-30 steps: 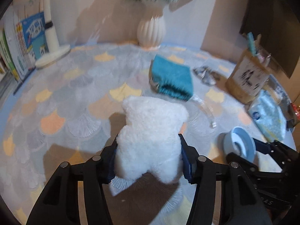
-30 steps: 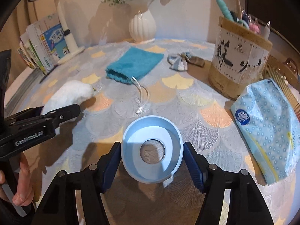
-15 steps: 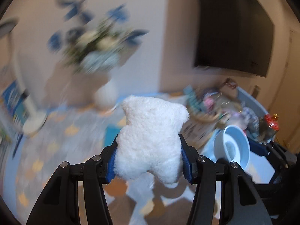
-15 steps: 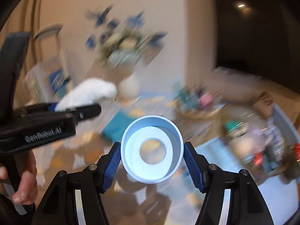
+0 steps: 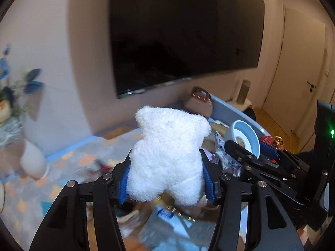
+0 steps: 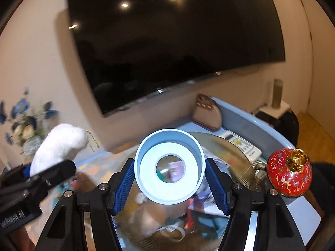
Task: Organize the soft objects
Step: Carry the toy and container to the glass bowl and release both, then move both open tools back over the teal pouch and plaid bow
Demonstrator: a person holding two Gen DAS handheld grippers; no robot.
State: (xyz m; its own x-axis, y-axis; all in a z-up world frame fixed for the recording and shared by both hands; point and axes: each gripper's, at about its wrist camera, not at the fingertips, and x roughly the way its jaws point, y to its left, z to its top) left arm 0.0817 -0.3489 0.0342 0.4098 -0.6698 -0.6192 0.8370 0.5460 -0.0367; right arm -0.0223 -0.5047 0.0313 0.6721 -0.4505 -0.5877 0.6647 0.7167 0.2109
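A white fluffy plush toy (image 5: 167,159) is held up in the air, squeezed between the blue pads of my left gripper (image 5: 166,183). In the right wrist view the same plush (image 6: 60,148) shows at the left beside the left gripper's black body. My right gripper (image 6: 169,185) is shut on a light blue ring-shaped roll (image 6: 169,167), its hole facing the camera. In the left wrist view that roll (image 5: 244,138) hangs to the right of the plush. Below both grippers lies a blurred clutter of items in a round woven basket (image 6: 236,152).
A large dark wall screen (image 5: 184,33) fills the background. A red ornamental jar with a gold top (image 6: 290,173) stands at the right on the blue table edge (image 6: 247,117). A brown-handled bag (image 6: 206,113) and a remote (image 6: 240,143) lie behind. The flower vase (image 5: 33,156) is at far left.
Both grippers have risen off the patterned tablecloth and swung right, carrying the plush and the roll. The view went from the tabletop to the wall screen and the cluttered basket.
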